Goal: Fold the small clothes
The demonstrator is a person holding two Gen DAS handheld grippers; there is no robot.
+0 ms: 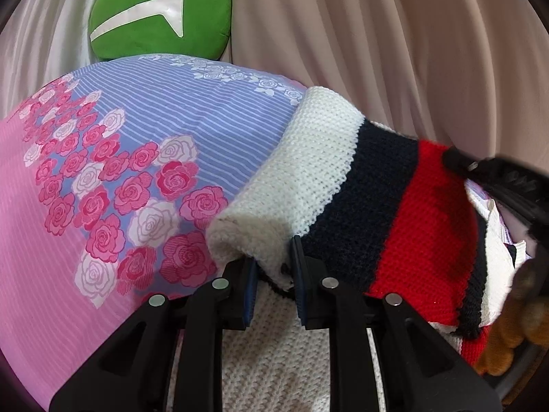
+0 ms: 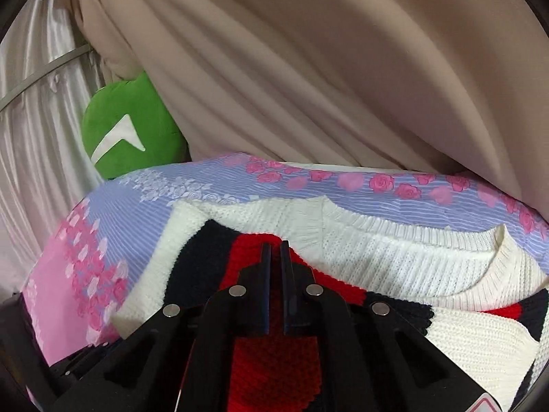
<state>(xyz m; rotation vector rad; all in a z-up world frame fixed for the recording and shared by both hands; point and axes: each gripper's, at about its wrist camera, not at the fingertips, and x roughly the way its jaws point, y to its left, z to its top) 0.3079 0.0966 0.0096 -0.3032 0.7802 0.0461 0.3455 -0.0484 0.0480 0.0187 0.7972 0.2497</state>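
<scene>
Two grippers on one striped knit sweater (image 1: 377,185), which lies on a floral bedsheet (image 1: 103,178). Left gripper (image 1: 272,267) has its jaws clamped on the rolled white cuff. Right gripper (image 2: 276,257) is jaws closed over the red stripe; can't tell if it pinches any. No readable writing, just a white mark on a green plush cushion (image 2: 130,130), half hidden by a curtain (image 2: 308,68).

Left tool (image 1: 272,267) clamped on striped sweater's (image 1: 387,206) white cuff, over floral sheet (image 1: 103,171).
</scene>
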